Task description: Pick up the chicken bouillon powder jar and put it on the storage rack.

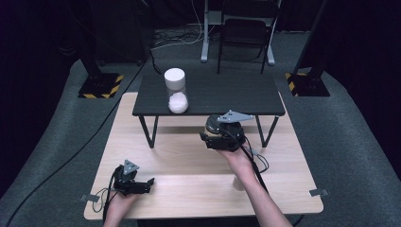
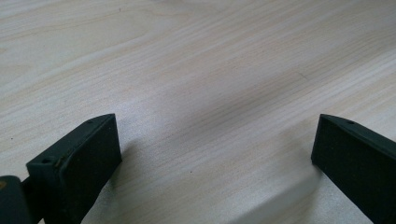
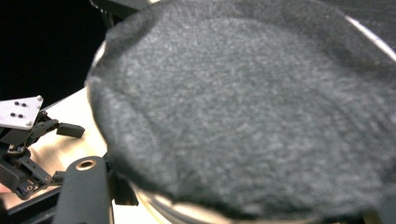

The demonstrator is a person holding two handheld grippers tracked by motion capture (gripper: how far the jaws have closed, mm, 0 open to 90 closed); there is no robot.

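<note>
Right tool carries a round felt-bottomed thing; left tool rests idle.

The right tool (image 1: 222,137) pinches a round, dark, felt-covered object (image 3: 243,112) above the wooden tabletop (image 1: 189,165), just before the low black table (image 1: 208,92). On that table, up and left of the right tool, a jar (image 1: 176,90) of white powder stands upright. The left tool (image 1: 137,185), jaws spread and empty, lies low at the near edge. Grey carpet and dark curtains surround.

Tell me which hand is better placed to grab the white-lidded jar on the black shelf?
Probably the left: the left tool is open and empty, though farther off. The right tool is nearer the jar but grips a round felt-bottomed object.
</note>
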